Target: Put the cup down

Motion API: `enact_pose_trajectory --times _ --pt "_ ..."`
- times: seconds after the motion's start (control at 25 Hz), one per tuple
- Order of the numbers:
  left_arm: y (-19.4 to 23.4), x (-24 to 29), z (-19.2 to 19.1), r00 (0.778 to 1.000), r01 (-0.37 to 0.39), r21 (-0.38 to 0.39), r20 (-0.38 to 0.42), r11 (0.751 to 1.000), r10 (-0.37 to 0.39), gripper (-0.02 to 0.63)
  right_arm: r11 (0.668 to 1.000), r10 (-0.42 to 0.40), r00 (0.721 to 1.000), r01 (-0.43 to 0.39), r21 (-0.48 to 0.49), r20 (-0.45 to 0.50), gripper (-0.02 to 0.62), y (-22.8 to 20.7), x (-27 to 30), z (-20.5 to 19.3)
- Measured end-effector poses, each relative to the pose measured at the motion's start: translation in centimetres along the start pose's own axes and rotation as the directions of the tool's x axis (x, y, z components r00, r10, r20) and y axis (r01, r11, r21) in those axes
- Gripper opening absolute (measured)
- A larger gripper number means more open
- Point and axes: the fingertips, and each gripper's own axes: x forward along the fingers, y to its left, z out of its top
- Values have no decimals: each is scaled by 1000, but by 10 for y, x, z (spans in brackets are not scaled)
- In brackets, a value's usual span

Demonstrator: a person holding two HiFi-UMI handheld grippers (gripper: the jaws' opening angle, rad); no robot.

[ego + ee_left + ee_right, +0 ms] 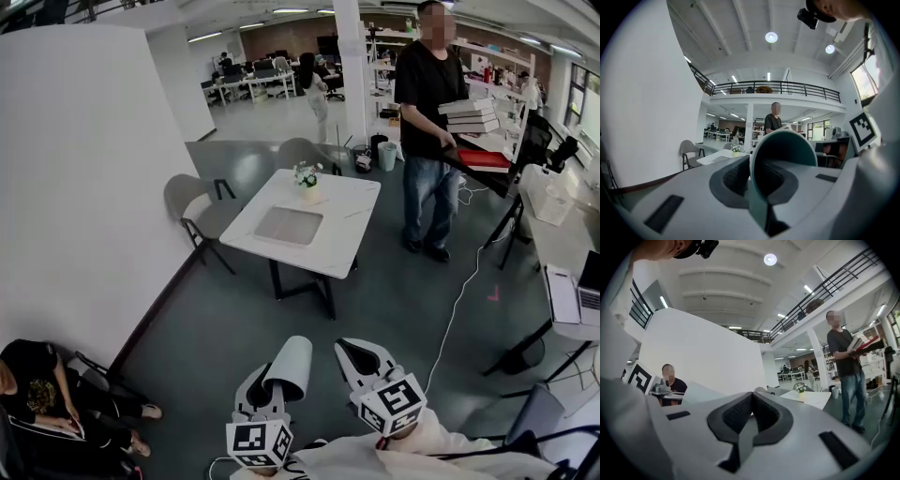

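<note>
In the open office hall, from head height: a grey floor [394, 309] and a tall white partition wall [84, 169] on the left.

- White square table [349, 225] mid-floor, well apart from both grippers. It carries a grey mat and a small flower pot [307, 178].
- Standing person in a dark shirt [427, 94] just beside the table's far right corner, arms full of books.
- White cable [459, 300] trails across the floor right of the table.
- Left gripper [752, 176]: pads clamped on one wall of a pale cup with a teal inside [787, 150]. The cup is carried in the air low in the head view [291, 366], tipped forward with its mouth facing ahead.
- Right gripper [751, 413]: jaws pressed together, nothing between them; held level beside the left.

Risks, as judged:
- The grip is a thin pinch on a single wall, so the cup could pivot or slip from the pads on the way.
- If it is lowered tipped as it is, it would land on its rim and roll.
- The cable and the standing person crowd the right-hand approach; the near edge looks safer.

Writing: no brand or label can be read. There are only black-and-white square markers on the gripper cubes [258, 442].
</note>
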Motion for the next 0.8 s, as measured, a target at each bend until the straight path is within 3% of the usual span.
enact_pose_trajectory --times 0.56,0.8 --pt "20 37 -5 999 -34 -8 -4 999 34 32 1000 27 999 -26 17 -26 5 -23 40 -16" --pt "59 78 -4 1000 -19 -10 -2 1000 19 32 1000 8 999 -8 21 -37 5 -34 89 -27"
